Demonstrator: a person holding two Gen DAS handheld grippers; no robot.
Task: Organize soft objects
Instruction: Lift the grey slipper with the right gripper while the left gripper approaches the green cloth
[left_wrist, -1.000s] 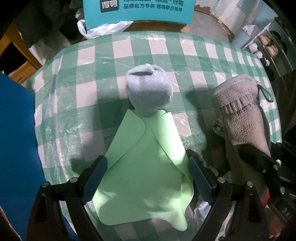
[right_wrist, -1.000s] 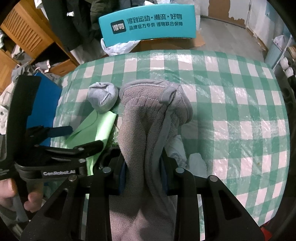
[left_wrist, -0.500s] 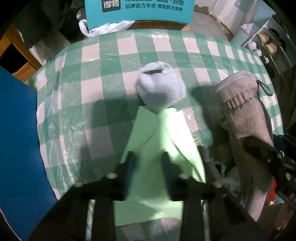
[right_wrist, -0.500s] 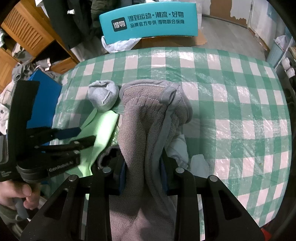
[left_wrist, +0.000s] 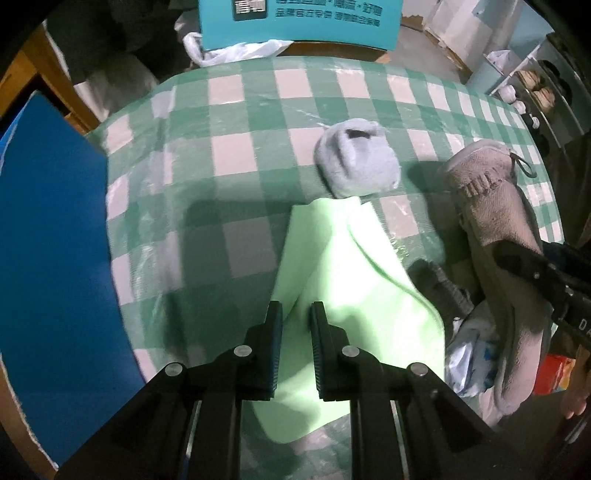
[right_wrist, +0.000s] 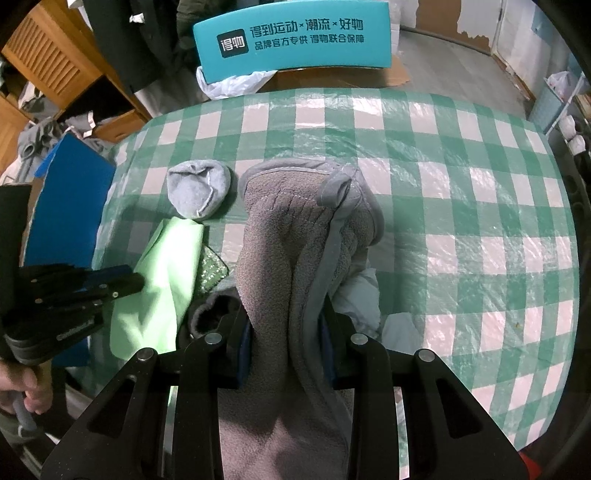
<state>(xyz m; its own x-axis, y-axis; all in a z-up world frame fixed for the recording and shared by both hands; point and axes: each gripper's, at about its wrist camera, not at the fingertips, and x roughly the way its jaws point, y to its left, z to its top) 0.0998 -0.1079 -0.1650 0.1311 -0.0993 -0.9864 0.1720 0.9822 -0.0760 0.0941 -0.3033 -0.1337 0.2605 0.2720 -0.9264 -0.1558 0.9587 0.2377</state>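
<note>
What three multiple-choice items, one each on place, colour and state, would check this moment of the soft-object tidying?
1. Where does the rolled grey sock lie relative to the green cloth?
A. At the cloth's far tip
B. Under the cloth
C. Off the table

2. What colours is the checked tablecloth?
A. Red and white
B. Green and white
C. Blue and yellow

3. What is in the right gripper?
A. Nothing
B. The green cloth
C. A grey fleece piece

Answers: 1 A, the sock sits just beyond the cloth's narrow far end in the left wrist view. 2 B, green and white squares cover the table in both views. 3 C, the right wrist view shows fleece clamped between the fingers; the left gripper is closing on the green cloth.
</note>
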